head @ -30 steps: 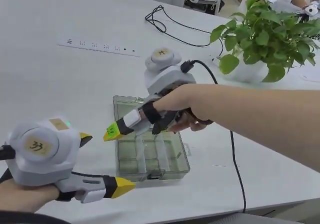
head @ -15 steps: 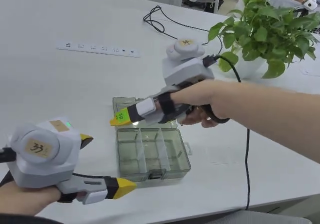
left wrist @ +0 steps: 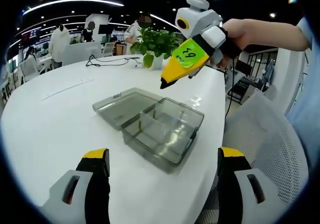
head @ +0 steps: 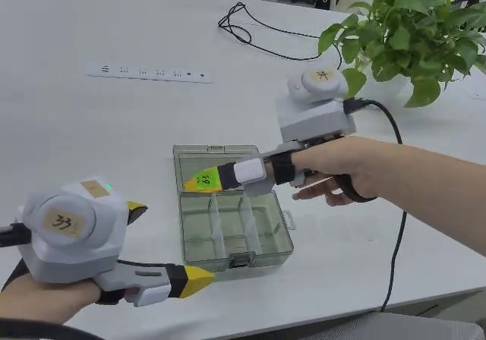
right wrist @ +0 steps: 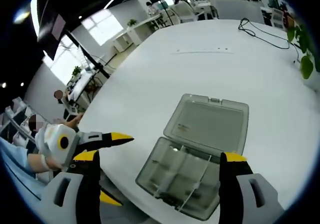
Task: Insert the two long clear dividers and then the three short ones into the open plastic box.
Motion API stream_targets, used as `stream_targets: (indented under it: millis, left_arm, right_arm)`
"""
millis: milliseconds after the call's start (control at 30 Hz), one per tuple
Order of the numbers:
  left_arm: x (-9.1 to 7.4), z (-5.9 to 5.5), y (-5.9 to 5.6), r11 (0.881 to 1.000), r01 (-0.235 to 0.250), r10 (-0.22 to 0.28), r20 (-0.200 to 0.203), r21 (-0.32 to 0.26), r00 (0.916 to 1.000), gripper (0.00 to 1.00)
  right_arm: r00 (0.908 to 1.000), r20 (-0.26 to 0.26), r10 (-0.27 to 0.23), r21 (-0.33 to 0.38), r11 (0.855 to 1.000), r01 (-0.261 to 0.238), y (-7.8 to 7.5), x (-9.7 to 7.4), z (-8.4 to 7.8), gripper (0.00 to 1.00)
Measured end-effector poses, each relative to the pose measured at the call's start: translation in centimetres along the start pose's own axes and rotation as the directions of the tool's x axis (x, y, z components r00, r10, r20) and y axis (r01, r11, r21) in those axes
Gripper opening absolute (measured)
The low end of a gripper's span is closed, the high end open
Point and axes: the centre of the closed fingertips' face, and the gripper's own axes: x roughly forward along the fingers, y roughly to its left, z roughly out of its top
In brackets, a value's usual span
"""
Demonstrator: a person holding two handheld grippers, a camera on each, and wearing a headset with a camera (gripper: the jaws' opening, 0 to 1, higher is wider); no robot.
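Both pairs of jaws spread, the right gripper hovers above the open plastic box, nearer it than the left gripper off its front-left corner

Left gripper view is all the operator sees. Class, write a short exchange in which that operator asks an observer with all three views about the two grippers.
Operator: Is the white, yellow-tipped right gripper holding anything?
Observer: No. Its own view shows both jaws wide apart, nothing between them, the open clear greenish plastic box ahead.
Operator: Any sign on my left gripper body?
Observer: The head view shows a small green light lit on top of it.
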Motion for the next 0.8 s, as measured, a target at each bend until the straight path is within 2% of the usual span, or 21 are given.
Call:
stream_targets:
  millis: [33,67,100,167,200,267,333,367,433,467,500,567,600,633,667,700,733,800]
  left_arm:
    - [0.0,0.1,0.0,1.000,-0.002,0.002,0.001,-0.001,1.0000,0.91]
    - [0.0,0.1,0.0,1.000,-0.006,0.006,0.001,-0.003,1.0000,0.91]
    - [0.0,0.2,0.0,1.000,-0.009,0.009,0.001,-0.002,1.0000,0.91]
    - [0.0,0.2,0.0,1.000,-0.014,0.014,-0.001,-0.003,0.9999,0.91]
    - [0.0,0.3,0.0,1.000,-0.017,0.017,-0.001,-0.002,0.9998,0.91]
    - [0.1,0.4,0.0,1.000,-0.022,0.022,-0.002,-0.003,0.9998,0.91]
    - [0.1,0.5,-0.1,1.000,-0.026,0.026,-0.001,-0.003,0.9997,0.91]
    - [0.2,0.5,-0.1,1.000,-0.030,0.030,-0.003,-0.003,0.9995,0.91]
    - [0.2,0.7,-0.1,0.999,-0.036,0.036,0.000,-0.006,0.9994,0.91]
    - [0.2,0.7,0.0,0.999,-0.040,0.040,0.001,-0.008,0.9992,0.91]
    - [0.2,0.8,-0.1,0.999,-0.042,0.042,0.004,-0.008,0.9991,0.91]
    - [0.2,0.9,-0.1,0.999,-0.050,0.050,0.006,-0.008,0.9987,0.91]
    - [0.2,1.0,0.0,0.998,-0.054,0.054,0.008,-0.010,0.9985,0.91]
    - [0.1,1.1,0.0,0.998,-0.058,0.058,0.010,-0.013,0.9983,0.91]
    - [0.1,1.1,0.1,0.998,-0.065,0.065,0.011,-0.015,0.9979,0.91]
    - [0.1,1.1,0.2,0.997,-0.069,0.070,0.013,-0.015,0.9975,0.91]
    - [0.1,1.1,0.2,0.997,-0.072,0.072,0.012,-0.018,0.9973,0.91]
    - [0.0,1.2,0.2,0.996,-0.084,0.084,0.015,-0.020,0.9963,0.91]
  right_arm:
    - [0.9995,0.029,0.009,-0.020,1.000,-0.008,0.0,-0.1,0.3,1.00]
    - [0.9964,0.079,0.031,-0.088,0.996,-0.024,0.2,-0.4,1.0,1.00]
    - [0.9975,0.070,0.011,-0.116,0.993,-0.002,-0.4,-0.6,0.7,1.00]
    - [0.9948,0.101,0.011,-0.176,0.984,0.007,-1.0,-0.8,0.8,1.00]
    - [0.9965,0.083,0.005,-0.164,0.986,0.008,-1.1,-1.0,0.1,1.00]
    - [0.9937,0.111,0.016,-0.158,0.987,0.001,-1.3,-1.3,0.1,1.00]
    - [0.9863,0.160,0.039,-0.158,0.987,-0.013,-1.4,-1.7,0.6,1.00]
    - [0.9876,0.154,0.031,-0.148,0.989,-0.008,-1.7,-1.8,0.3,1.00]
    - [0.9825,0.181,0.044,-0.167,0.986,-0.013,-1.4,-2.3,0.0,1.00]
    - [0.9844,0.172,0.037,-0.161,0.987,-0.009,-1.6,-2.5,-0.6,1.00]
    - [0.9807,0.190,0.047,-0.177,0.984,-0.013,-1.6,-2.7,-0.6,1.00]
    - [0.9784,0.200,0.052,-0.174,0.985,-0.016,-2.1,-3.2,-1.1,1.00]
    - [0.9713,0.230,0.062,-0.194,0.981,-0.016,-2.4,-3.5,-0.9,1.00]
    - [0.9730,0.225,0.053,-0.183,0.983,-0.012,-3.0,-3.9,-1.3,1.00]
    - [0.9703,0.236,0.053,-0.188,0.982,-0.008,-3.3,-4.1,-1.3,1.00]
    - [0.9617,0.271,0.044,-0.208,0.978,0.014,-4.0,-4.4,-1.0,1.00]
    - [0.9657,0.256,0.040,-0.199,0.980,0.012,-4.5,-4.5,-1.5,1.00]
    - [0.9605,0.274,0.045,-0.206,0.979,0.012,-4.7,-5.0,-1.9,1.00]
